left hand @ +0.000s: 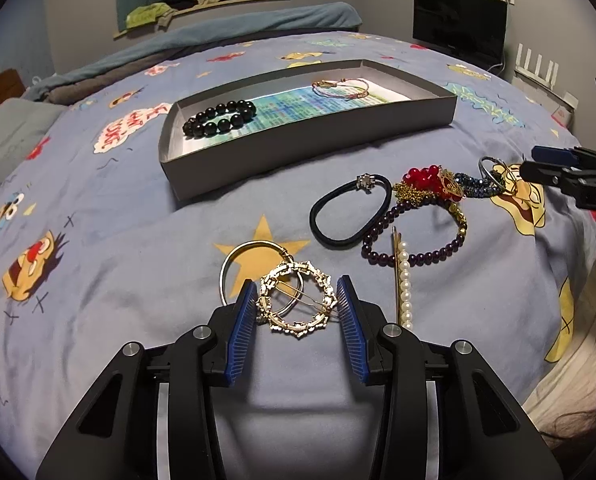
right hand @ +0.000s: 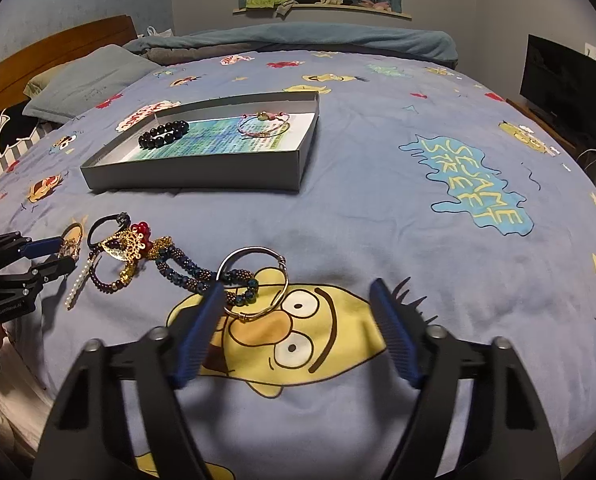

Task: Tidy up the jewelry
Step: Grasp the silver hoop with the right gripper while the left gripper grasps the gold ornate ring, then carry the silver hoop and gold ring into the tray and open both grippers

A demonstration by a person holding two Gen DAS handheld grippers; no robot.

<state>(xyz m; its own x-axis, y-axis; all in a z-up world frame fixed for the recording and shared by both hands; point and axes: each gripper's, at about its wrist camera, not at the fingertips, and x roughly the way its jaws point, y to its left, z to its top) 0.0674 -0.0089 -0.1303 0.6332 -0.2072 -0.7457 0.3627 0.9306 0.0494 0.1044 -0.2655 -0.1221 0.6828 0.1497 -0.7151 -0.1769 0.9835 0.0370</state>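
A bed (right hand: 378,208) fills both views, spread with a blue cartoon-print cover; a light blue patch on it reads "SESAME STREET" (right hand: 472,184) in yellow letters. A red scrawl in a white cloud beside the tray is too distorted to read.

A shallow grey cardboard tray (left hand: 306,148) lies on the cover towards the far side. A printed sheet lines its floor, the text too small to make out. Inside, a black bead bracelet (left hand: 220,117) lies at one end and a thin pink cord bracelet (left hand: 340,89) near the other.

The rest of the jewelry lies loose on the cover, nearer than the tray. The left claw (left hand: 296,308) has its blue pads set narrow on either side of an ornate gold hoop (left hand: 296,300), which overlaps a plain gold bangle (left hand: 254,268); the pads stand just beside the hoop and may not quite press on it. From the right wrist view its body bears small white lettering, perhaps "GenRobot.AI".

Beside it lie a black hair tie (left hand: 350,212), a dark purple bead bracelet (left hand: 414,232) and a pearl hair pin (left hand: 405,284), with a tangle of red beads (left hand: 422,176) and gold chain behind.

The right claw (right hand: 298,300) stands fairly wide over a yellow cartoon face, a thin silver bangle (right hand: 254,282) between its pads untouched, lying across a dark blue beaded rope (right hand: 202,272).
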